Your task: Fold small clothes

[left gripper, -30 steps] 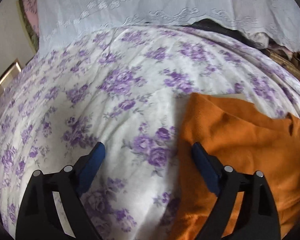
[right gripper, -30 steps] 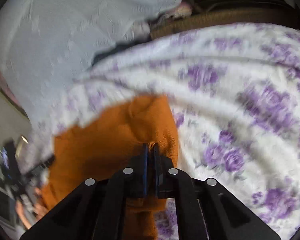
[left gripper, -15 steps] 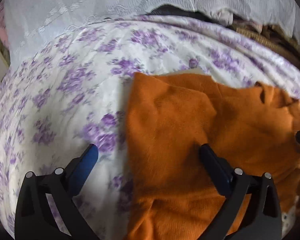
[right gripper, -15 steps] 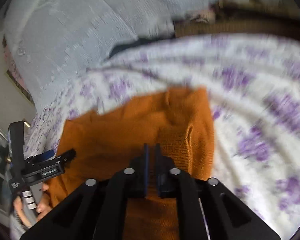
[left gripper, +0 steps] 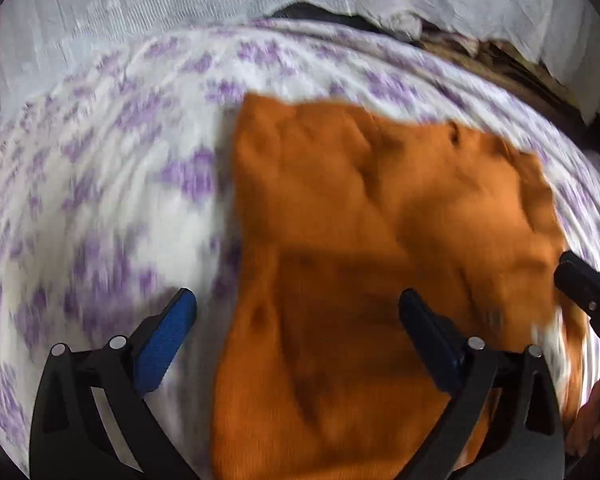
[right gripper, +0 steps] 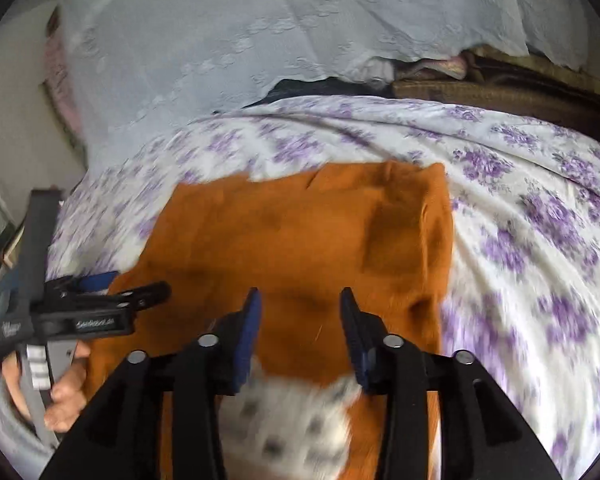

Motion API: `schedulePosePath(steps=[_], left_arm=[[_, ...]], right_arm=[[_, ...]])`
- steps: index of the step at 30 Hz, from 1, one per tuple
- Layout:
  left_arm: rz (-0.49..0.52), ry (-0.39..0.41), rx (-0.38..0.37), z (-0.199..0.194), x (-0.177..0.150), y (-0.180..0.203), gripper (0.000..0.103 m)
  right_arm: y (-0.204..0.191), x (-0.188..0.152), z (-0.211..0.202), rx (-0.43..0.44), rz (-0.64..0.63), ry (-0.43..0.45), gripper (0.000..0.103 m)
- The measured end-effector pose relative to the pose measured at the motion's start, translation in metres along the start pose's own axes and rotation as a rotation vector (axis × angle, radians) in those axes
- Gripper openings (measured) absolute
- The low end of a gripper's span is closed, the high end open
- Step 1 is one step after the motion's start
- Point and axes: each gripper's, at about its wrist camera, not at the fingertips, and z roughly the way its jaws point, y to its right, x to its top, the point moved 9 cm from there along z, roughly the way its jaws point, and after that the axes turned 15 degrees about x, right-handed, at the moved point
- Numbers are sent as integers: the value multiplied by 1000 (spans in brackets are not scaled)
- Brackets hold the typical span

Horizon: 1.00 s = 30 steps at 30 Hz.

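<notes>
Orange knitted garment (left gripper: 380, 240) flat on purple-flowered white bedsheet (left gripper: 100, 200). Left gripper (left gripper: 296, 312) spread wide, right gripper (right gripper: 300, 312) parted, both holding nothing.

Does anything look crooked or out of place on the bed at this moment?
The orange garment lies on the floral sheet only roughly folded: its far edge is uneven and a flap on its right side is bunched. Both grippers, left and right, are open above it.
</notes>
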Motion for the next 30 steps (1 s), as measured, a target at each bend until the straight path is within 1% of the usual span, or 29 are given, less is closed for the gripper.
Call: schedulePosePath(steps=[1, 2, 3, 4, 5, 6, 7, 8, 9, 10, 11, 12, 14, 15, 16, 17, 18, 19, 20, 21, 23, 25, 27, 29, 30], left_arm=[[28, -11, 3, 2, -9, 2, 99], [73, -8, 27, 1, -19, 6, 99], [101, 8, 57, -2, -28, 10, 99], [123, 27, 84, -4, -31, 11, 99], [133, 45, 113, -11, -36, 11, 99], [124, 44, 110, -15, -40, 9, 99], [105, 40, 81, -24, -47, 7, 98], [97, 39, 51, -31, -53, 5, 98], [100, 42, 13, -41, -63, 5, 98], [114, 47, 4, -48, -72, 5, 99], [130, 48, 6, -49, -77, 6, 99], [165, 29, 10, -48, -92, 7, 99], [174, 1, 1, -46, -109, 6, 99], [154, 0, -21, -50, -112, 1, 99], [135, -6, -60, -56, -114, -4, 99], [117, -11, -90, -59, -116, -8, 99], [89, -21, -127, -62, -120, -15, 99], [66, -32, -158, -64, -124, -22, 99], [54, -40, -181, -64, -125, -26, 99], [34, -53, -223, -65, -129, -31, 99], [14, -68, -269, -65, -132, -34, 99], [10, -77, -308, -69, -135, -29, 99], [16, -92, -352, -74, -140, -23, 99], [17, -100, -398, -78, -143, -17, 99], [17, -104, -420, -79, -143, -15, 99]], right_arm=[[-2, -11, -3, -1, -1, -29, 53], [-3, -35, 3, -7, 3, -92, 53], [-3, -41, 6, -16, -13, -94, 54], [-5, -41, 1, -21, -22, -79, 54], [-5, -39, -6, -38, -4, -78, 53], [-7, -38, -16, -32, 17, -48, 53], [-10, -39, -25, -17, 25, -17, 54], [-16, -46, -34, -2, 13, -9, 55], [-20, -52, -39, -1, -1, -19, 58], [-22, -60, -42, -3, -16, -32, 65], [-24, -70, -42, -5, -28, -62, 76], [-24, -86, -34, -1, -37, -124, 80], [-29, -94, -37, -42, -97, -115, 81], [-31, -92, -40, -48, -101, -115, 81], [-34, -90, -47, -33, -97, -97, 82], [-36, -89, -57, 0, -82, -64, 86], [-35, -91, -67, 9, -63, -41, 89], [-34, -95, -75, 5, -44, -25, 94], [-27, -95, -84, 7, -17, 1, 96], [-23, -97, -91, 18, 8, 20, 96], [-11, -96, -102, 69, 89, 55, 100], [-7, -98, -109, 132, 162, 76, 100], [-1, -98, -106, 250, 253, 92, 100], [9, -104, -98, 320, 374, 87, 100], [13, -105, -96, 337, 402, 89, 100]])
